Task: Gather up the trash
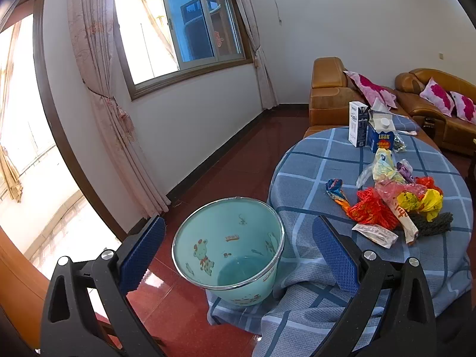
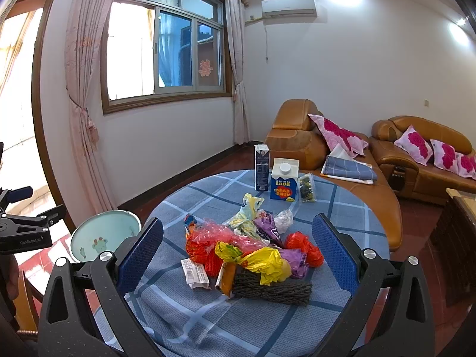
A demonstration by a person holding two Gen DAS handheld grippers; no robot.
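L gripper jaws wide, empty, over bin at table edge; R gripper wide, empty, above trash pile.

I see white walls, a bright window with pink curtains, brown leather sofas, red floor.

Crumpled wrappers heaped mid-table; two cartons upright behind; mint bin empty, beside table edge.
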